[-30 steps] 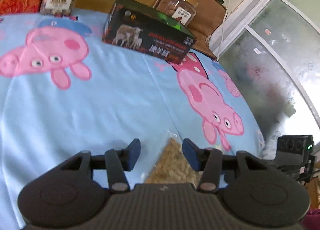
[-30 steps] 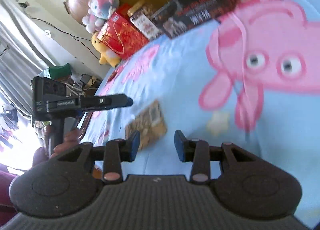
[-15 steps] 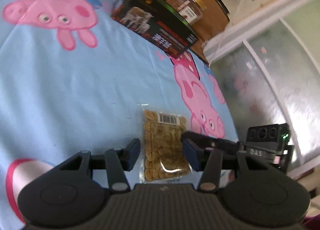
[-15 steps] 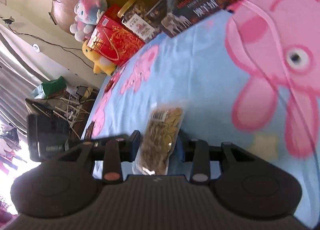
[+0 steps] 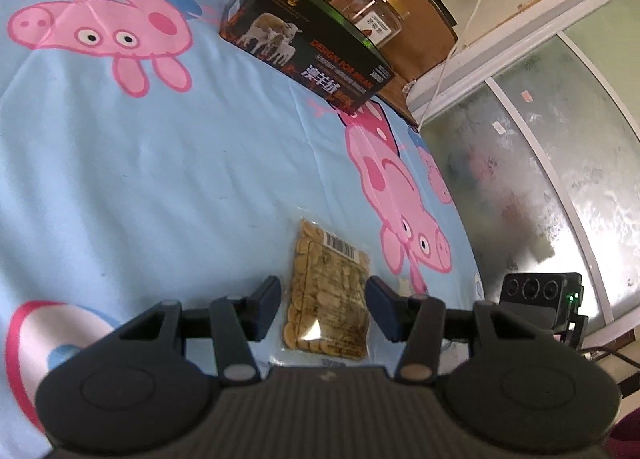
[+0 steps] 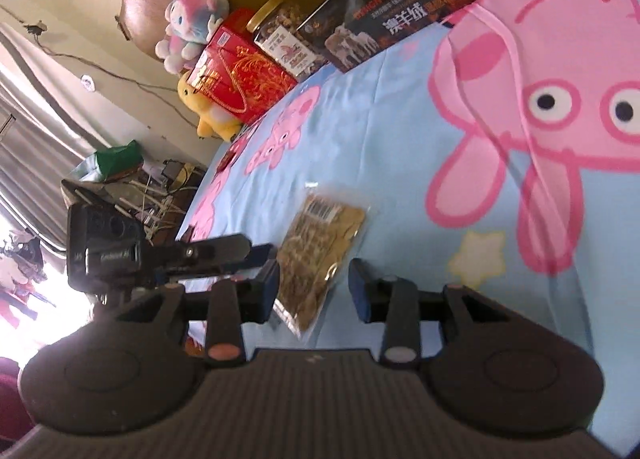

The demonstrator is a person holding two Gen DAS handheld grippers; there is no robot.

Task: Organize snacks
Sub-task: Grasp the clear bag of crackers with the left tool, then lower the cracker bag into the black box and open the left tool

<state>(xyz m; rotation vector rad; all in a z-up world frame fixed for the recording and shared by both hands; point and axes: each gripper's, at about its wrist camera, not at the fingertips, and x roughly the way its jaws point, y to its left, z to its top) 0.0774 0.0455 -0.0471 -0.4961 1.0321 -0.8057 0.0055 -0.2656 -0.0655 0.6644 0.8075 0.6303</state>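
You are bringing both tools in on one clear snack packet that is lying flat on the blue cartoon-pig bedsheet, barcode end pointing away from you. Your left gripper is straddling the near half of the packet: each blue pad is sitting just off a long edge with sheet showing in the gaps, so its jaws are standing apart and gripping nothing. Your right gripper is coming at the same packet from the other side – also spread and empty, its left pad close by the packet's edge and its right pad well clear. From that camera the left tool's finger is reaching in just beside the packet.

Lining the fingers along the packet's length is probably deliberate, since a thin, slippery bag is easiest to pinch across its narrow width.

The rest is waiting along the headboard – a dark carton with sheep on it, a gold-lidded jar of nuts and a red gift box beside two plush toys. The packet is lying well apart from that row, so it is likely the piece you are tidying now.
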